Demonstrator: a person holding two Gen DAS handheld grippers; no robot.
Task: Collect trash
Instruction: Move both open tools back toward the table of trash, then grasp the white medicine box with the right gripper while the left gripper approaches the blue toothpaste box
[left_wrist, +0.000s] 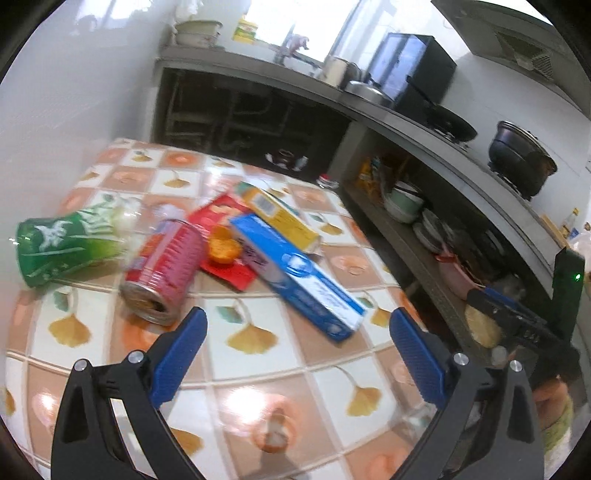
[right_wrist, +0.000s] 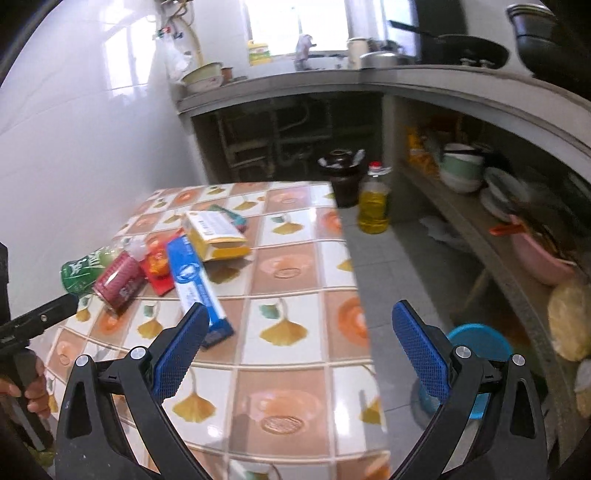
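Hovering wide-open left tool (left_wrist: 297, 326), right tool (right_wrist: 301, 323) wide too, blue box (left_wrist: 295, 273) lettering unreadable

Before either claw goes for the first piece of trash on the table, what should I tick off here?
1. Left claw open and empty: ok.
2. Right claw open and empty: ok.
3. Trash within view: red can, blue box, yellow box, green bottle on the table: ok.
4. Can free to lift: cannot tell; it lies beside the bottle.
5. Bin located: cannot tell; a blue round container sits on the floor.
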